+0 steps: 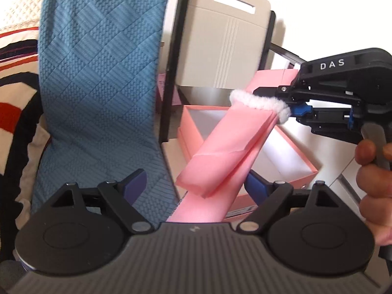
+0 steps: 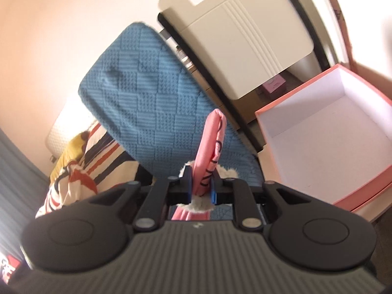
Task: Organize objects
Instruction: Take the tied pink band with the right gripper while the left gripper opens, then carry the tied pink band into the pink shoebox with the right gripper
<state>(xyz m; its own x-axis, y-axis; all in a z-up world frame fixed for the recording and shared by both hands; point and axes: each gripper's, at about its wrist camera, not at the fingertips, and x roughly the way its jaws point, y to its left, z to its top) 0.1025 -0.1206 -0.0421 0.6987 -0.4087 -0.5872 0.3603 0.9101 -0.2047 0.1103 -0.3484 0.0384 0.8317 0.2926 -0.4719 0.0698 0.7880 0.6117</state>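
Note:
A folded pink bag (image 1: 227, 147) with a fluffy white handle (image 1: 257, 101) hangs slanted in the air. In the left wrist view my right gripper (image 1: 294, 109) comes in from the right, shut on the bag's top by the handle. The right wrist view shows the bag (image 2: 210, 147) with black lettering pinched between the blue pads of that gripper (image 2: 201, 186). My left gripper (image 1: 196, 185) is open wide; the bag's lower end hangs between its fingers (image 1: 137, 183), beside the right one, with no pad pressing on it. An open pink box (image 1: 189, 127) with a white inside stands behind the bag.
A blue quilted cushion (image 1: 98, 85) leans upright at the left, also in the right wrist view (image 2: 152, 103). A beige chair back (image 1: 220, 49) on a dark frame stands behind the box (image 2: 365, 194). Striped bedding (image 1: 17, 73) lies far left. A hand (image 1: 372, 171) grips the right tool.

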